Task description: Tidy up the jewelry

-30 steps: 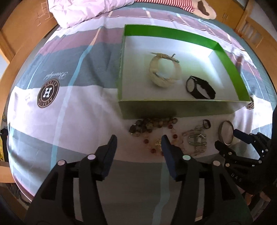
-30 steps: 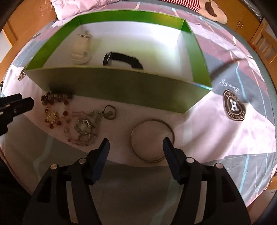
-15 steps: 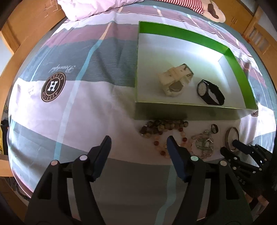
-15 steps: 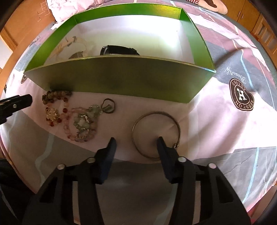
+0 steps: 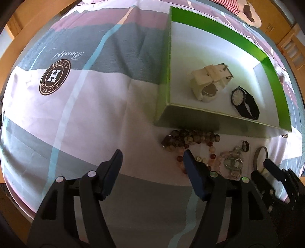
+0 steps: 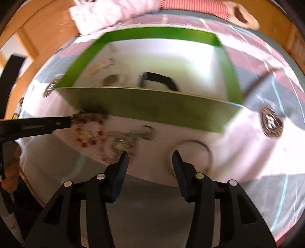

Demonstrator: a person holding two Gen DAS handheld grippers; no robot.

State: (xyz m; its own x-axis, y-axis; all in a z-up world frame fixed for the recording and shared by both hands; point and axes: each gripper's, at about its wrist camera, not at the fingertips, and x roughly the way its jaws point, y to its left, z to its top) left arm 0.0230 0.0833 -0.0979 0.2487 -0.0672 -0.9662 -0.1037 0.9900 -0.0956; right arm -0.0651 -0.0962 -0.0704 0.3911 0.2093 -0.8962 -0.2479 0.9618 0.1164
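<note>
A green box [image 5: 164, 80] [image 6: 152, 112] lies on the bed with a white watch [image 5: 208, 82] and a black watch [image 5: 245, 103] [image 6: 160, 81] inside. In front of it lie a brown bead bracelet [image 5: 188, 140] [image 6: 88, 117], a red bead bracelet [image 5: 209, 158] [image 6: 87, 136], a pale crystal bracelet [image 5: 233, 164] [image 6: 122, 144], a small ring [image 5: 245, 146] [image 6: 147, 131] and a metal bangle [image 5: 260, 158] [image 6: 202, 152]. My left gripper [image 5: 152, 158] is open, just left of the beads. My right gripper [image 6: 150, 158] is open, left of the bangle; it also shows in the left wrist view [image 5: 266, 167].
The bed sheet [image 5: 85, 106] is striped pink, grey and white with round brown logos [image 5: 54, 79] [image 6: 270, 124]. A pink duvet [image 6: 114, 13] lies behind the box. A wooden bed frame [image 6: 24, 38] rings the bed. My left gripper's finger [image 6: 38, 126] reaches in from the left.
The left gripper has moved left and closer to the bed. The right gripper has shifted left, the bangle now off its right finger; its view is blurred by motion.
</note>
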